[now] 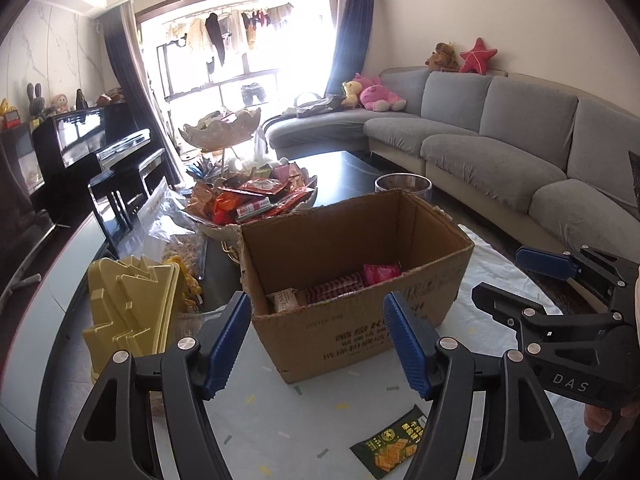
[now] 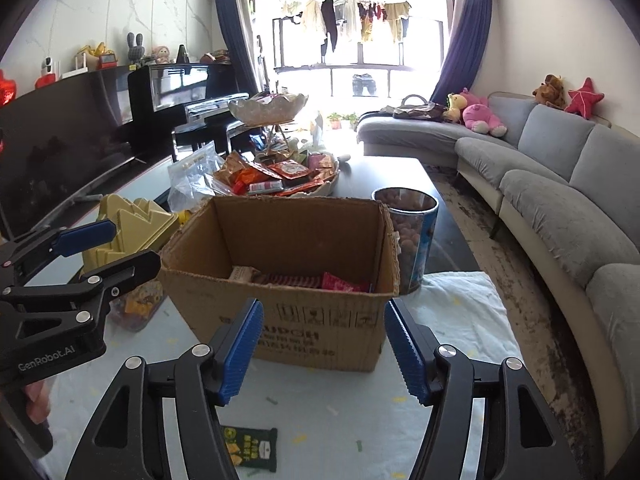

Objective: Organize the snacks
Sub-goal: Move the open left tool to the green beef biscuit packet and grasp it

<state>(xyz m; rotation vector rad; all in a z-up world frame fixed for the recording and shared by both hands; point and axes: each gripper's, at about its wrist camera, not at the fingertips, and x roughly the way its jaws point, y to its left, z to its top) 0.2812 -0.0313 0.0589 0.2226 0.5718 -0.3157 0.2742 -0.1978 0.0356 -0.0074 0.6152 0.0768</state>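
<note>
An open cardboard box (image 1: 360, 320) (image 2: 320, 320) stands on the white cloth in front of both grippers, with a few snack packs (image 1: 344, 284) (image 2: 304, 280) lying at its bottom. A dark green snack packet (image 1: 390, 446) (image 2: 252, 448) lies flat on the cloth near me. My left gripper (image 1: 316, 344) is open with nothing between its blue pads, just short of the box's near wall. The right gripper (image 2: 322, 346) is open and empty too, facing the same wall. Each gripper shows in the other's view: the right one (image 1: 532, 276), the left one (image 2: 120, 248).
A tiered dish heaped with snack packs (image 1: 256, 196) (image 2: 280, 176) stands behind the box. A yellow plastic holder (image 1: 132, 304) (image 2: 128, 228) and clear bags (image 1: 176, 220) sit to the left, a round tub of nuts (image 2: 408, 236) to the right. A grey sofa (image 2: 560, 200) runs along the right.
</note>
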